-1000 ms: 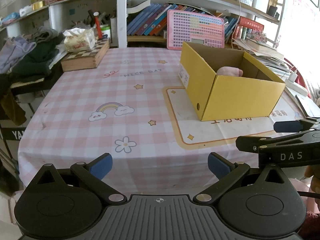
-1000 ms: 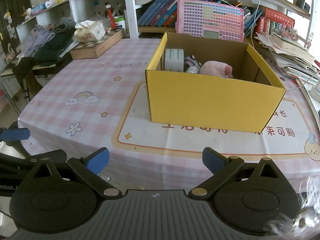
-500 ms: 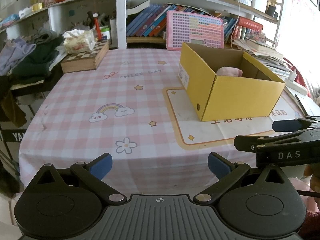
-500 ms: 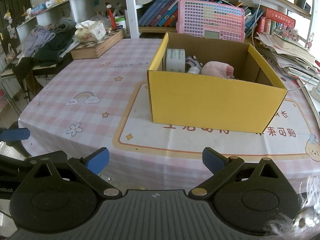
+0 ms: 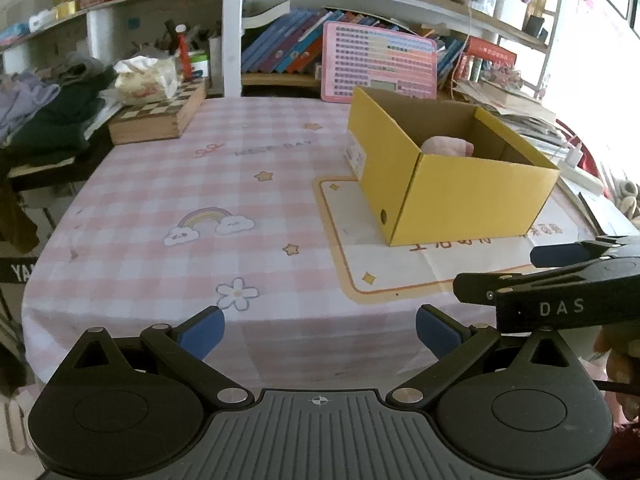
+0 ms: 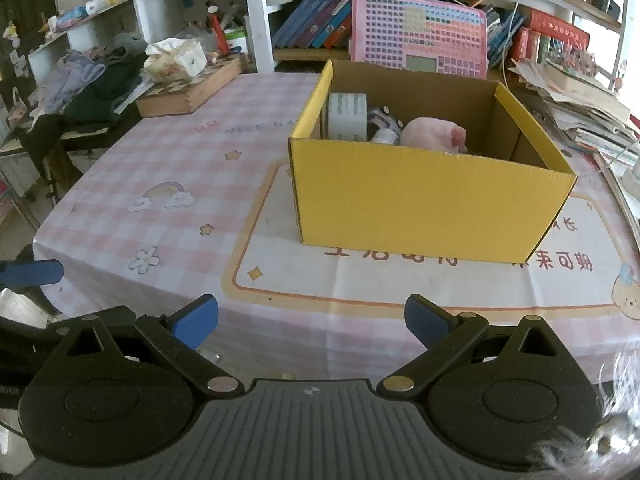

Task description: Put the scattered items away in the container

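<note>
Right wrist view: the right gripper (image 6: pixel 311 322) hangs at the near edge of the table (image 6: pixel 168 168), its blue-tipped fingers (image 6: pixel 195 322) spread wide with nothing between them. Straight ahead, well apart from the fingertips, stands the yellow box (image 6: pixel 428 208) on a cream mat (image 6: pixel 400 280) with an orange border. Inside the box, along its left wall, a tape roll (image 6: pixel 347 116) stands on edge; just beside it to the right lie a small patterned item (image 6: pixel 383 121), too small to identify, and a pink plush (image 6: pixel 434 134) toward the middle. The right half of the box floor is hidden by the front wall. The cloth around the box shows only its printed stars, rainbow and flower.

From the left wrist, the left gripper (image 5: pixel 318 330) also sits low at the table's near edge, released, fingers (image 5: pixel 202 330) wide apart and empty. The box (image 5: pixel 472 196) lies ahead and to the right of it, corner-on, with only the top of the plush (image 5: pixel 447 146) visible above the rim. The right gripper's body (image 5: pixel 560 280) reaches in from the right edge of this view, between the left gripper and the box.

Behind the table, a chessboard case (image 5: pixel 160 114) rests at the far left corner with a tissue pack (image 5: pixel 146 80) on it, and a pink toy laptop (image 6: pixel 418 36) leans against the bookshelf (image 5: pixel 288 46) right behind the box.
</note>
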A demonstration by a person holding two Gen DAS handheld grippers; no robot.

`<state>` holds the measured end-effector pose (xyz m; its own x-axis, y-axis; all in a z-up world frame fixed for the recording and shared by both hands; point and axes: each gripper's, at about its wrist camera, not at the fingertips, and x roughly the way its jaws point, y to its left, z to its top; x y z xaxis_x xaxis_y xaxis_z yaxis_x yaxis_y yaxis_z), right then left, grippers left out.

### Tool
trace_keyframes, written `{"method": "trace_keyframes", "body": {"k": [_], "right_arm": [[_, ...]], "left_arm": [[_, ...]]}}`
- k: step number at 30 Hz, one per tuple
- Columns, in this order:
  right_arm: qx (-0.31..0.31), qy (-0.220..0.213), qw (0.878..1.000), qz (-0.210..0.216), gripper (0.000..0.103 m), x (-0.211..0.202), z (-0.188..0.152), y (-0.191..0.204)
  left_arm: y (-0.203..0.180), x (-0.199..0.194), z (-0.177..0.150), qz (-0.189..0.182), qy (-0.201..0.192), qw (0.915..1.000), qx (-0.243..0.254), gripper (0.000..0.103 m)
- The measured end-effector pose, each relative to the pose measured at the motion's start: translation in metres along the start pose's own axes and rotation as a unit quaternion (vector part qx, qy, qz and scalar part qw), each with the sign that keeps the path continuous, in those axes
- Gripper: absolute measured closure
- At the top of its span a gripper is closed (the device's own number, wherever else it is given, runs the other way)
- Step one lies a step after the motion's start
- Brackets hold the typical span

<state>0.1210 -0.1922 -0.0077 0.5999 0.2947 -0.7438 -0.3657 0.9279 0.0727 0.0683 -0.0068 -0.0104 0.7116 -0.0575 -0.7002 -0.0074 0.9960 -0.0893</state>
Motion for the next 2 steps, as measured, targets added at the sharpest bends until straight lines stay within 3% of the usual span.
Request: {"method": "trace_keyframes", "body": {"k": [2], "right_arm": [[0.004, 0.005, 1.000, 0.000, 0.003, 0.0033, 0.0008, -0.0022]], "left_arm": [[-0.0008, 0.0010, 0.0003, 0.000, 0.000, 1.0000, -0.001, 0.000]]}}
